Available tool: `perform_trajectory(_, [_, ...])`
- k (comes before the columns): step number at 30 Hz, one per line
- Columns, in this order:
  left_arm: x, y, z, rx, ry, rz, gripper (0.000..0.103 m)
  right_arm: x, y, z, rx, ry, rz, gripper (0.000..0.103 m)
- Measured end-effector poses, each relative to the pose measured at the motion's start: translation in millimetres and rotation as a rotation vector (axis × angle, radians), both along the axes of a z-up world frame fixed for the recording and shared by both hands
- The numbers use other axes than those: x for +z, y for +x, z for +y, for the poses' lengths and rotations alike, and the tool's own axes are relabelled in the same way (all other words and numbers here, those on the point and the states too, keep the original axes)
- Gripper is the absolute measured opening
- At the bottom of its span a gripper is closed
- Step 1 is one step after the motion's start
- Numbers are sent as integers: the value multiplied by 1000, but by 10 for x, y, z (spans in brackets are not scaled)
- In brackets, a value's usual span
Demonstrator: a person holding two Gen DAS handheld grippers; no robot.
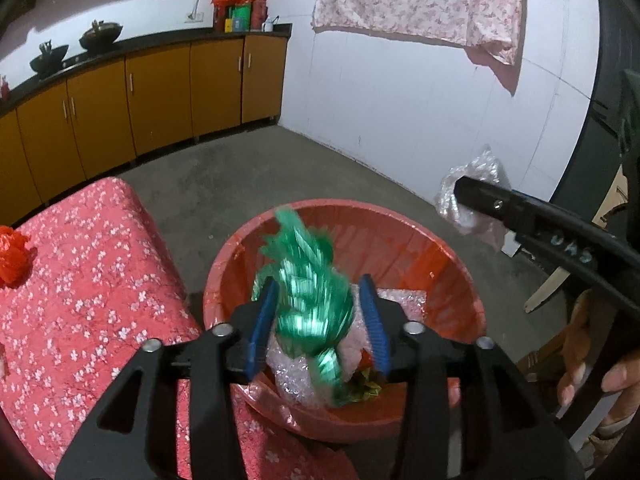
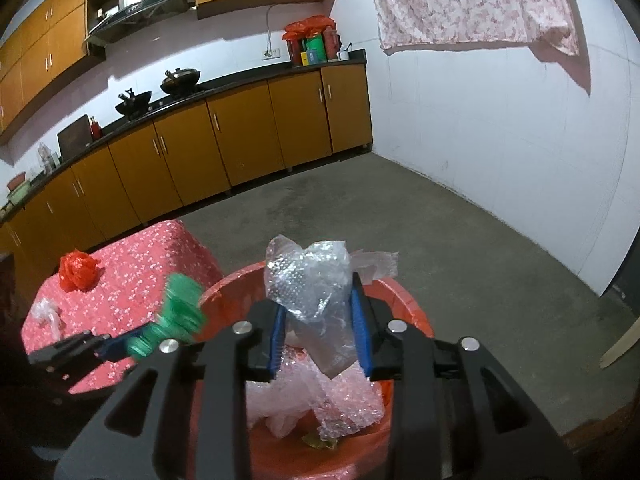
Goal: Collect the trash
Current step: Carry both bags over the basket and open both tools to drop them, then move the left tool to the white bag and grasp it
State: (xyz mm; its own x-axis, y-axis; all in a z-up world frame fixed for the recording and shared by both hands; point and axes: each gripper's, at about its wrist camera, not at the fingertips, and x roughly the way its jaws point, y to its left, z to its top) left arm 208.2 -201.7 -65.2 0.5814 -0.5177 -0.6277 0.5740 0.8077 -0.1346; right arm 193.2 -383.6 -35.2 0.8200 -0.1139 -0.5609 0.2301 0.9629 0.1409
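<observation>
Two grippers over one red bin (image 1: 460, 276), each with a piece of trash between blue pads. In the left wrist view, left gripper (image 1: 322, 320) set fairly wide around a green crumpled bag (image 1: 312, 300), blurred, long axis running up the frame, lower end already down among the bubble wrap inside the bin; hard to tell whether pinched or just let go. In the right wrist view, right gripper (image 2: 320, 328) likewise around a clear wad of bubble wrap (image 2: 308, 280), upright between the pads, directly above the bin's mouth at centre bottom; grip apparently light, contact not certain. Straight down from both grippers, then, the bin: a release likely enough, no sideways travel needed. Still on the pink flowered counter (image 2: 132, 276) at left of the frame: one red crumpled bag (image 2: 78, 270) and one small clear scrap (image 2: 46, 312), both nearer the left gripper. Inside the bin, several pinkish wraps and something yellow-green at the bottom.
</observation>
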Motion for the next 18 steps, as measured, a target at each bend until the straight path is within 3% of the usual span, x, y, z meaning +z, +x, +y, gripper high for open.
perform_trajectory(5, [-88,26,74,18,0,25,54,-41,-2,-24,-7,2,6,40])
perform_trajectory(9, [-99,42,229,67,-7,31,60,-55,-29,-20,-26,-5,2,58])
perform_trajectory(18, [-2,69,852,241,-21,3,67,-62,-76,128,-62,-75,-27,83])
